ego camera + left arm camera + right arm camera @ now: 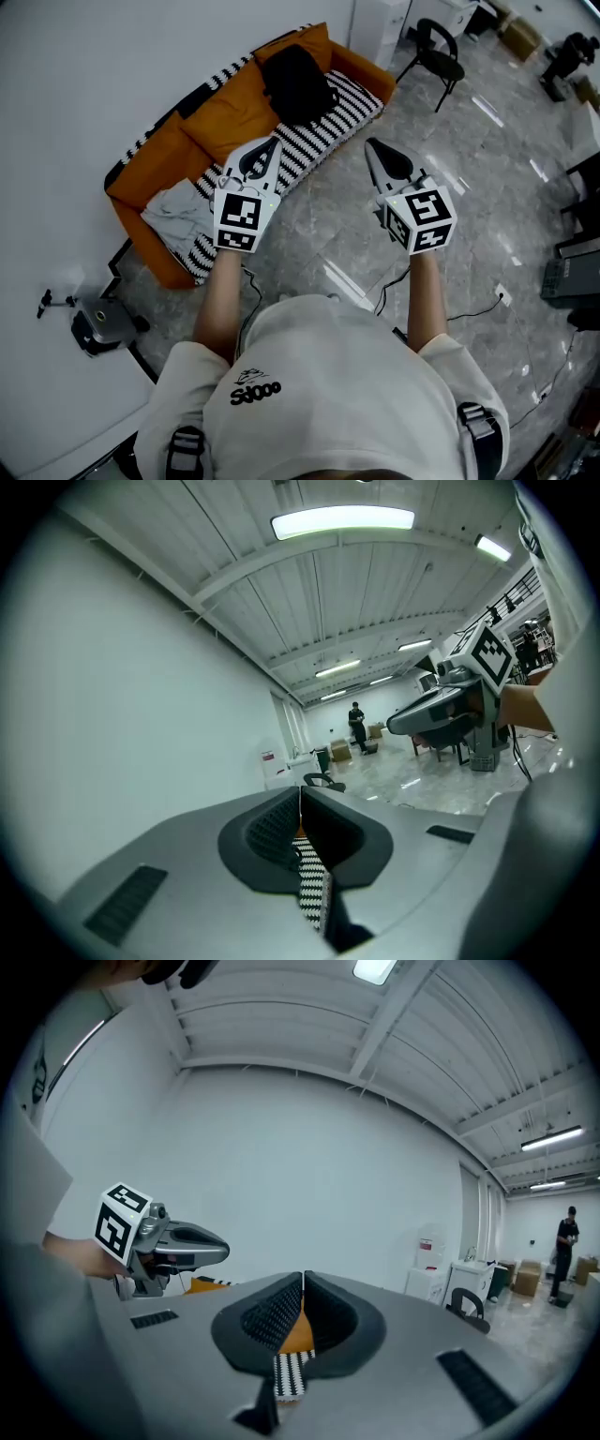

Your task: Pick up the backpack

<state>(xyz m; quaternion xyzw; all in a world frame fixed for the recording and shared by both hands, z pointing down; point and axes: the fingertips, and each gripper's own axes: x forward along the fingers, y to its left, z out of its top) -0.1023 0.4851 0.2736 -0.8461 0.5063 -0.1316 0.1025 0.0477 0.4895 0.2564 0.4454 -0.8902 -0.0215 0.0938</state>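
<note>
Black backpack (pixel 298 82) slumps on orange sofa (pixel 145 167); left gripper (pixel 274 142) and right gripper (pixel 369 143) have ribbed jaws pressed together.

Bright, even white light fills all three views. A long ceiling lamp (pixel 342 520) above the left hand-held gripper (pixel 300 794) burns out to pure white. On the polished floor (pixel 487 187) beside and beyond the right hand-held gripper (pixel 371 143), reflected lamps leave pale streaks of glare. Shadows are faint and soft-edged. Both gripper views bow strongly and darken towards their round edges. Each gripper's own near body looks soft, while the distance stays sharp.
</note>
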